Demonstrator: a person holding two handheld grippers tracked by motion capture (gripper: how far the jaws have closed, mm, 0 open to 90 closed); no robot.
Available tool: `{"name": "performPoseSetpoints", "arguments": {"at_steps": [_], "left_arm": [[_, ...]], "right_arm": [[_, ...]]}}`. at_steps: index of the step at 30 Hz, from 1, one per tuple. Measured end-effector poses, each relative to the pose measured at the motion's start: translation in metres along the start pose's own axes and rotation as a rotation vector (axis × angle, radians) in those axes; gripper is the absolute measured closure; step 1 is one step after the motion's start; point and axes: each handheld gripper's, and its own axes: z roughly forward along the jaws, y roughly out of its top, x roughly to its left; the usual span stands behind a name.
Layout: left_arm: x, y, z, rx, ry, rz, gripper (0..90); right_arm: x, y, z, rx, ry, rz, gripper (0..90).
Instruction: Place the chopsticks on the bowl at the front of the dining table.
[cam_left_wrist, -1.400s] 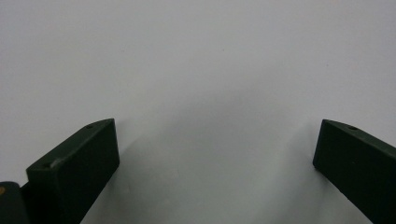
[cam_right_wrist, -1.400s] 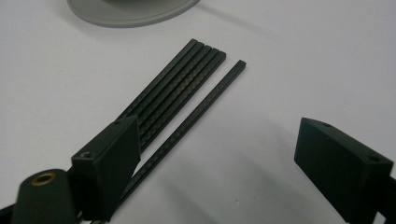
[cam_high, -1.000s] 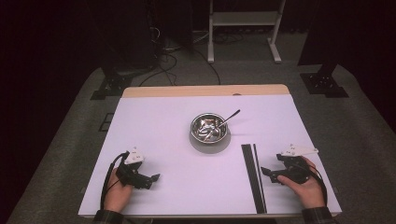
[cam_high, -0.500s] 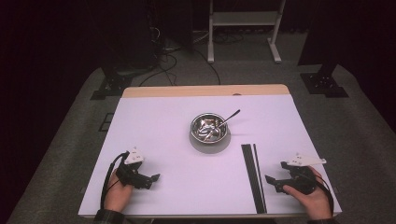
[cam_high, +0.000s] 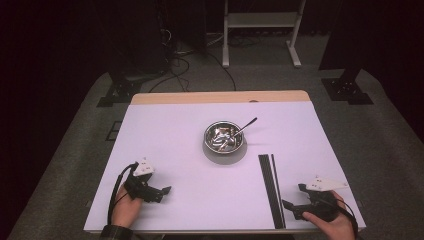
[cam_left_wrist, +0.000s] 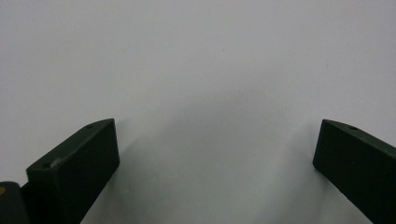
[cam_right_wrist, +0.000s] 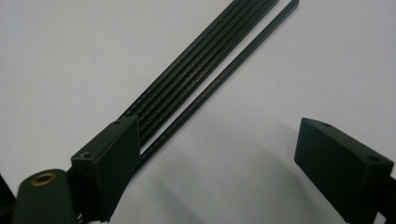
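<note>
A steel bowl (cam_high: 224, 137) stands at the middle of the white table (cam_high: 170, 130), with small metal pieces inside and a spoon handle (cam_high: 246, 125) leaning out to the right. Several long black rods (cam_high: 270, 187) lie side by side at the right front; in the right gripper view the black rods (cam_right_wrist: 196, 74) run away from the left jaw. My right gripper (cam_high: 291, 206) (cam_right_wrist: 219, 144) rests open just right of the rods' near end, empty. My left gripper (cam_high: 162, 192) (cam_left_wrist: 215, 140) lies open at the left front, nothing between its jaws.
The table's wooden far edge (cam_high: 220, 97) borders a grey carpet. Cables (cam_high: 175, 55) and stand feet (cam_high: 347, 90) lie on the floor beyond. A white frame (cam_high: 260, 25) stands at the back.
My right gripper has drawn back toward the table's front edge, ending near the rods' near end. The left gripper has stayed put.
</note>
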Motion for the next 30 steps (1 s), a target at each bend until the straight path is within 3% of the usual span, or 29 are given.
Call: {"name": "performPoseSetpoints", "arguments": {"at_steps": [11, 30], "left_arm": [[0.0, 0.0, 0.0, 0.0, 0.0, -0.002, 0.0], [0.0, 0.0, 0.0, 0.0, -0.001, -0.003, 0.0]], "right_arm": [[0.011, -0.009, 0.0, 0.012, 0.023, -0.005, 12.4], [0.021, -0.011, 0.0, 0.033, -0.03, -0.075, 12.3]]}}
